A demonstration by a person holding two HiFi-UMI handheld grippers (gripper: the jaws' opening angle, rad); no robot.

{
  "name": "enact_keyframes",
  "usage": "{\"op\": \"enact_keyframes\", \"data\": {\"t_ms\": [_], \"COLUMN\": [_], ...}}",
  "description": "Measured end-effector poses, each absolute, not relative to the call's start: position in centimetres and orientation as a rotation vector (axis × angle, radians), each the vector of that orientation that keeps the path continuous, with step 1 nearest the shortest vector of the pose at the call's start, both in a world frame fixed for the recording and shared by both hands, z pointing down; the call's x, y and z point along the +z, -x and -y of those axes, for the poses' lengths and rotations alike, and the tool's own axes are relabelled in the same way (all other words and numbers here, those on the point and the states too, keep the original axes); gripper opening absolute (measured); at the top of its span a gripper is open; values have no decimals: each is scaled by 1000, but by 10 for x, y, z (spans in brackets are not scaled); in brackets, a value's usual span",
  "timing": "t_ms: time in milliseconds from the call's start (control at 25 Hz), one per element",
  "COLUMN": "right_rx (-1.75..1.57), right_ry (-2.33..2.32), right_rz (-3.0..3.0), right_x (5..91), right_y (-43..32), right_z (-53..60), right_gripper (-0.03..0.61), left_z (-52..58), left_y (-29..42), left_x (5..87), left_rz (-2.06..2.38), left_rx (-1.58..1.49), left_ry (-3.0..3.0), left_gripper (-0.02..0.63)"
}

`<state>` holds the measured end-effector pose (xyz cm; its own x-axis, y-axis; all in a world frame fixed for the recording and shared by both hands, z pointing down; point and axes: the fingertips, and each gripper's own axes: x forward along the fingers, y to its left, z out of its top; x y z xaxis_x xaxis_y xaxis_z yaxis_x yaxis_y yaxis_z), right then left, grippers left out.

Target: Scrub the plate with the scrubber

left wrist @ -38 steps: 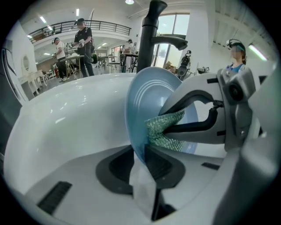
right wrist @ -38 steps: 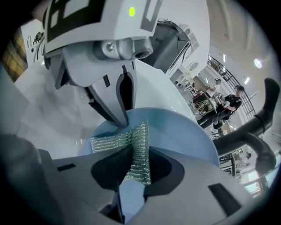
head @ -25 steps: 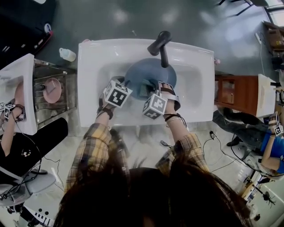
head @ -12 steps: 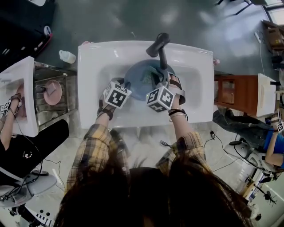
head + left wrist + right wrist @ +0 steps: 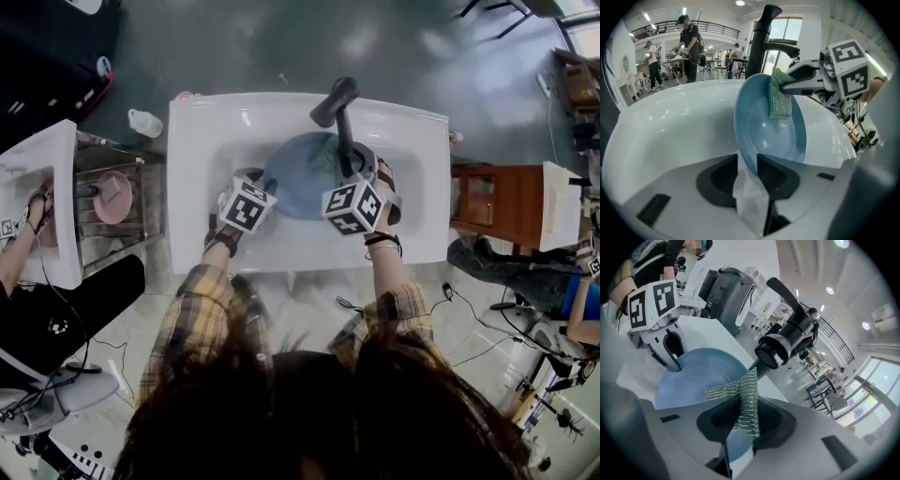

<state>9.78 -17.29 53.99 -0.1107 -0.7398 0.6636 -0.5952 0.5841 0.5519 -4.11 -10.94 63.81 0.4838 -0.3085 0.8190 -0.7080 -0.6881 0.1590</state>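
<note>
A blue plate (image 5: 772,133) stands on edge in the middle of a white sink (image 5: 202,131), tilted, with its hollow face turned toward the sink's right side. Its top rim reaches toward the back edge, just in front of a black faucet (image 5: 336,98).

A green mesh scrubber (image 5: 780,96) lies against the top of that hollow face, at the rim nearest the faucet. The right gripper (image 5: 740,420) comes in from the sink's right side, its jaws clamped on a fold of the scrubber. The rest hangs loose.

The left gripper (image 5: 749,168) comes in from the sink's front edge and has the plate's lowest rim between its jaws. These jaws have just been opening. The pads look to touch both faces of the rim, so the plate is held, though perhaps only lightly.

The step in hand appears to be scrubbing near the rim. To do it well, the left pinch likely needs firming, or the plate may twist or slide under pressure. The scrubber should press flat and sweep from the rim toward the plate's centre, staying clear of the faucet.
</note>
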Motion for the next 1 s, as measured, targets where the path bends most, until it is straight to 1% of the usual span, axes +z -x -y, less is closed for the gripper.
{"op": "enact_keyframes", "data": {"t_ms": [200, 280, 720, 1000], "right_rx": [-151, -139, -68, -12], "right_ry": [-1130, -1150, -1257, -1308], "right_rz": [1804, 1810, 1857, 1954], "right_x": [537, 534, 505, 461], "right_y": [-107, -110, -131, -143], "right_z": [164, 160, 138, 127], "right_gripper": [106, 106, 101, 100], "left_z": [108, 108, 112, 120], "left_y": [43, 45, 45, 14], "left_x": [635, 631, 589, 523], "left_rz": [840, 852, 974, 1085], "left_rx": [1149, 1152, 1157, 1011], "left_ry": [-2276, -2281, -2370, -2471], "left_gripper": [146, 152, 153, 153]}}
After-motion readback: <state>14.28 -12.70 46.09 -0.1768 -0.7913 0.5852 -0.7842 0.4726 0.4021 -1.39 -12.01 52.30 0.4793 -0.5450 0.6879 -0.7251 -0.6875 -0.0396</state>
